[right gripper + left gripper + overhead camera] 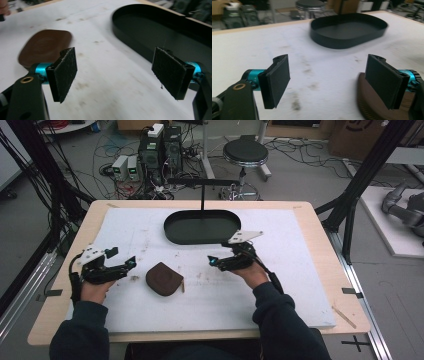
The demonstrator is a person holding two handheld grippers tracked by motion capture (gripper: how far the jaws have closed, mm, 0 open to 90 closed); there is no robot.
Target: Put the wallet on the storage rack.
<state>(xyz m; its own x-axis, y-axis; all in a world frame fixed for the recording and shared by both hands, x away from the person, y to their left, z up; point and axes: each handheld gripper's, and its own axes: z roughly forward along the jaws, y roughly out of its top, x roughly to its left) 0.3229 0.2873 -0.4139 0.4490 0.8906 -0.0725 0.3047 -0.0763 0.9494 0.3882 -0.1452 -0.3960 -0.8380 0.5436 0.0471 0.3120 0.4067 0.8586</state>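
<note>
Desk (320,285) under a white mat carries one rounded brown leather pouch (164,278) and one black oval tray (202,226), well apart, bare mat around both. Left gripper (131,262) sits just left of the pouch, right gripper (212,261) further right, near the tray.

Left gripper view: fingers (277,80) stand wide apart, nothing between; the pouch (372,106) is half hidden behind the right one, blurred.

Right gripper view: fingers (65,72) apart over bare mat; the tray (160,27) is cut off by the frame.
</note>
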